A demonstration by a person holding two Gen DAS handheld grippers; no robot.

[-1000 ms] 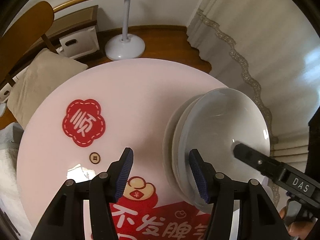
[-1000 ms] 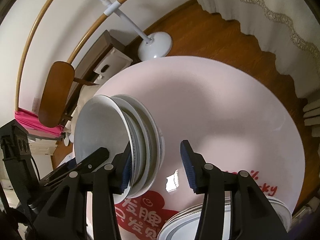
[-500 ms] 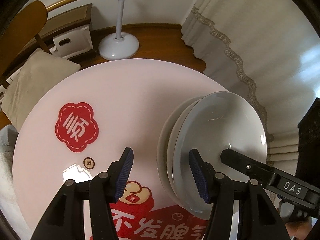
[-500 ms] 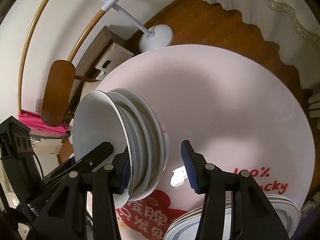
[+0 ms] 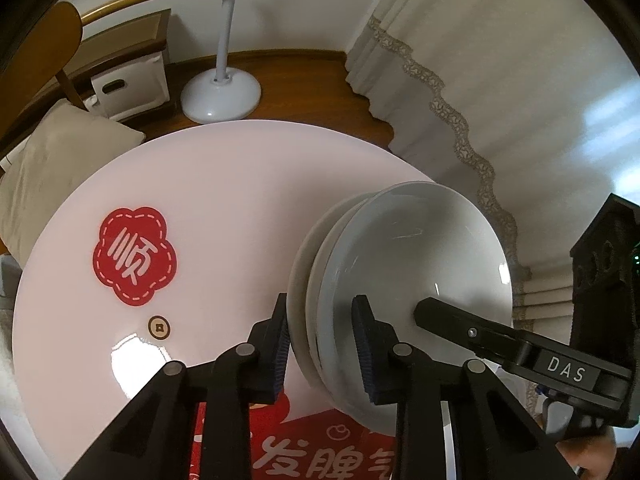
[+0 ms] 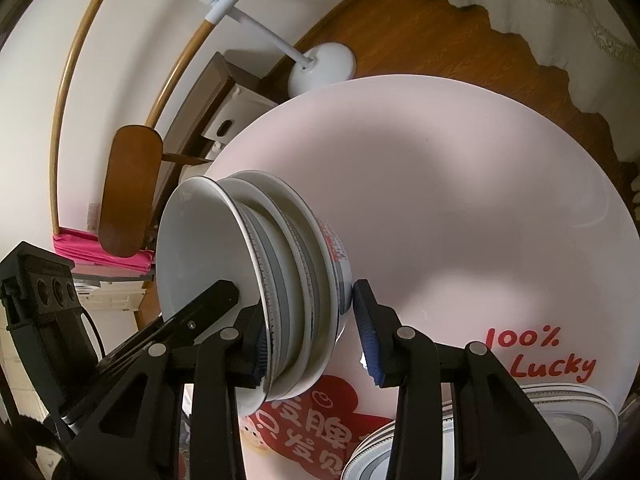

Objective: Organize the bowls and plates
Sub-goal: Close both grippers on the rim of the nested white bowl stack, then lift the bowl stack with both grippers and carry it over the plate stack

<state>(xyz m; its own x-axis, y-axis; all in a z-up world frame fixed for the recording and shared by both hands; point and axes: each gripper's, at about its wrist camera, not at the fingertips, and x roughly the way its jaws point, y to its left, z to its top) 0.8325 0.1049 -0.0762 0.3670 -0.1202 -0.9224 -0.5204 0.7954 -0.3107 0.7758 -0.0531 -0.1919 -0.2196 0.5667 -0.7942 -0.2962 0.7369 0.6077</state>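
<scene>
A nested stack of bowls (image 6: 276, 280), tipped onto its side above the round pink desk (image 6: 460, 184), was held between the two grippers; in the left wrist view the same stack (image 5: 400, 280) presented its white inner face. The left gripper (image 5: 322, 344) had just been closing, its fingers (image 5: 280, 344) pinching the rim of the stack, the other finger lying inside the innermost bowl. The right gripper (image 6: 310, 332) had likewise been narrowing, one finger (image 6: 368, 332) at the patterned outer wall and the other at the rim side; whether both pads pressed firmly could not be told. Risk, as judged: the bowls, being only nested and tilted, might slide apart or slip from the glazed rim if either grip loosened or the hands drew apart unevenly, and a fall onto the desk would chip them. A stack of plates (image 6: 560, 420) lay at the near edge of the desk, just beside the right gripper, and could be struck on lowering. Beyond stood a white lamp base (image 5: 220, 96), a wooden chair (image 6: 128, 188), a curtain (image 5: 480, 80) and a cushion (image 5: 60, 160), all well apart
</scene>
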